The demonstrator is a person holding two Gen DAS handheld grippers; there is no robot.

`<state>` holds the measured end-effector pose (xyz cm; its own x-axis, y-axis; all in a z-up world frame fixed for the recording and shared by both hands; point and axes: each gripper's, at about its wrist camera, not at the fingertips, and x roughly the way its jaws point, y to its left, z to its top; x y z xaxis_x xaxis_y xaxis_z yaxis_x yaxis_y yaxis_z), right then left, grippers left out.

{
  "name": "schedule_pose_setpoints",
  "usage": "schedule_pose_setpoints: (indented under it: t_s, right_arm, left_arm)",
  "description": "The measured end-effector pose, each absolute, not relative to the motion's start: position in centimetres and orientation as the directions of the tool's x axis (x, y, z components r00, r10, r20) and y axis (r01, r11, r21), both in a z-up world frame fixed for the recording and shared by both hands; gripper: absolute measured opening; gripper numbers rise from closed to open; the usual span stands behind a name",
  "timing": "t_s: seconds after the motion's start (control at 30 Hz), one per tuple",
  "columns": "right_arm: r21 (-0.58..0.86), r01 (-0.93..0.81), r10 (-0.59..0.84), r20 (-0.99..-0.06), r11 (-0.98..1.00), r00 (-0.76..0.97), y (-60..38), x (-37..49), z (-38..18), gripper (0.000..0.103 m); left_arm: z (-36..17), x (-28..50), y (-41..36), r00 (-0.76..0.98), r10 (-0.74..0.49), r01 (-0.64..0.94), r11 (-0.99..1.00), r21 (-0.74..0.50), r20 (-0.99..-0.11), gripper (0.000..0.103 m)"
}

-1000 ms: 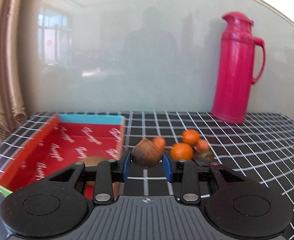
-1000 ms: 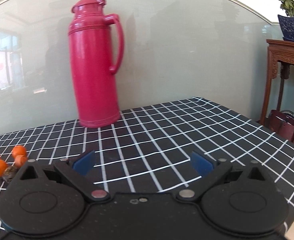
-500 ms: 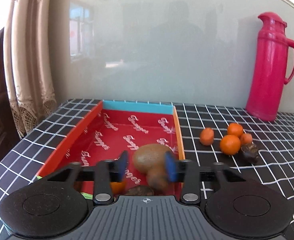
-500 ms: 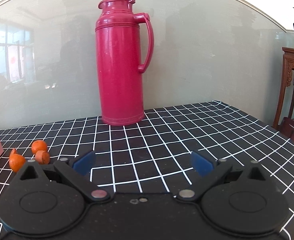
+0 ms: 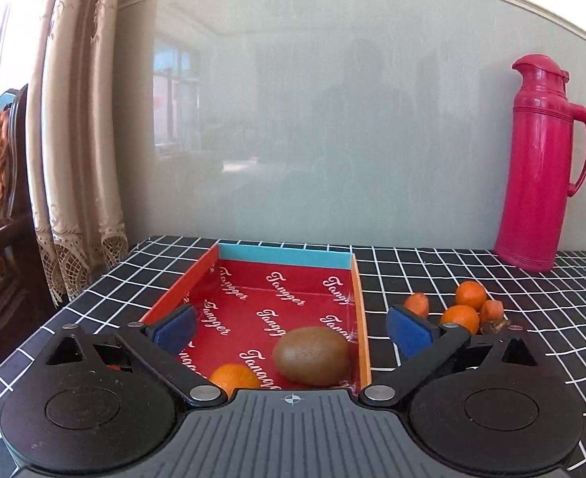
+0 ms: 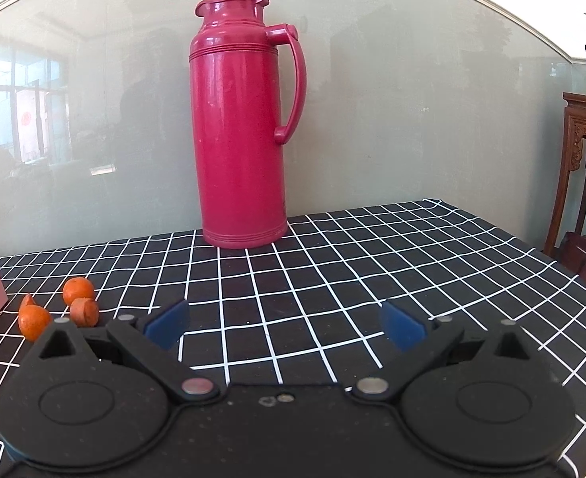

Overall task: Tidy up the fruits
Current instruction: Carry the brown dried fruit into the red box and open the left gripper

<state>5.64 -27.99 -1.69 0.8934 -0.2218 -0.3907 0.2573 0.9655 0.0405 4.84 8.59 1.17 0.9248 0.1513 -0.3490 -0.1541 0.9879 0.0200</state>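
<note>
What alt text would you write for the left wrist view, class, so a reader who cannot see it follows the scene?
The open left gripper hangs over a red box holding a kiwi and an orange. Right of the box, small oranges sit clustered on a black checked tablecloth, with a pink thermos standing by the wall.

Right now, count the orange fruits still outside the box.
4, clustered on the tablecloth right of the box. More may hide behind the left hand-held gripper.

A home: lace curtain (image 5: 82, 183), carved wooden stand (image 6: 583, 151), red thermos (image 6: 239, 135)
</note>
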Motion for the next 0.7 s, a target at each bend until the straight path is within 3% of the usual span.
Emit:
schedule_pose_setpoints:
  t_s: [0.7]
  right_arm:
    - [0.023, 0.137, -0.116, -0.408, 0.990, 0.906, -23.5, 7.6, -2.5, 0.102]
  left_arm:
    - [0.5, 4.2, 12.1, 0.904, 0.214, -0.220, 0.975, 0.027, -0.369, 0.102]
